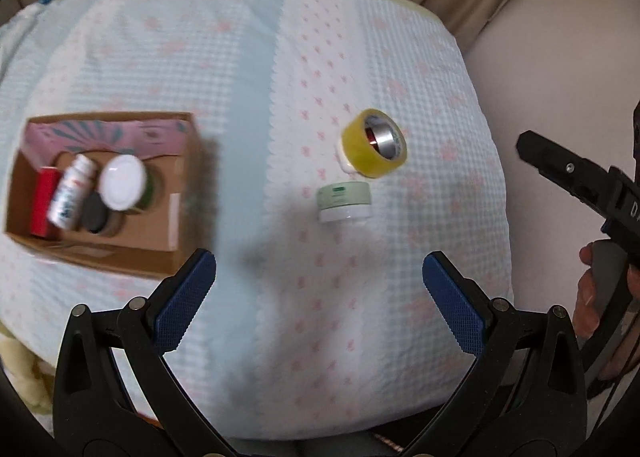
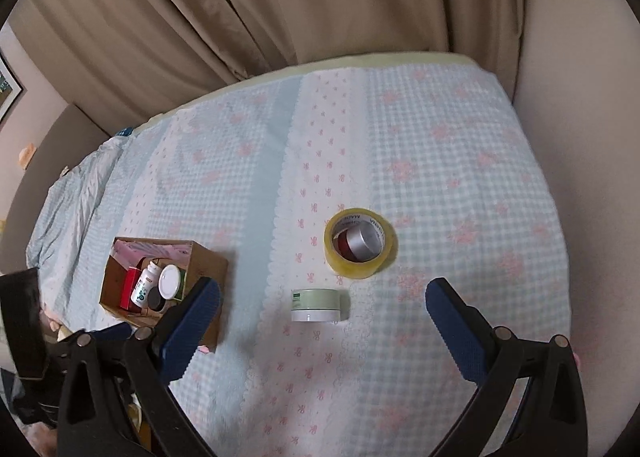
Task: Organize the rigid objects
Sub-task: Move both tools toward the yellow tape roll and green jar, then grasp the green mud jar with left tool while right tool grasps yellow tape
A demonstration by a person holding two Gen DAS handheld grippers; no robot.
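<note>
hovering empty, both claws spread above green jar (image 2: 319, 305), tape roll (image 2: 361, 243).

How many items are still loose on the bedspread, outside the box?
2: yellow tape roll right of the cardboard box; green-lidded jar just nearer the camera. A small can sits inside the roll.

place: home, looks like a bedroom
surface: soft padded top under a quilted cover (image 2: 440, 185), pale blue check with pink flowers and bows
backdrop: beige curtains (image 2: 248, 1) hanging in folds right behind it
wall: plain, framed picture (image 2: 7, 93) at far left edge
clutter: cardboard box (image 2: 208, 261) holding household bottles and jars, roll of yellow packing tape (image 2: 360, 243), small cream jar (image 2: 318, 305)
</note>
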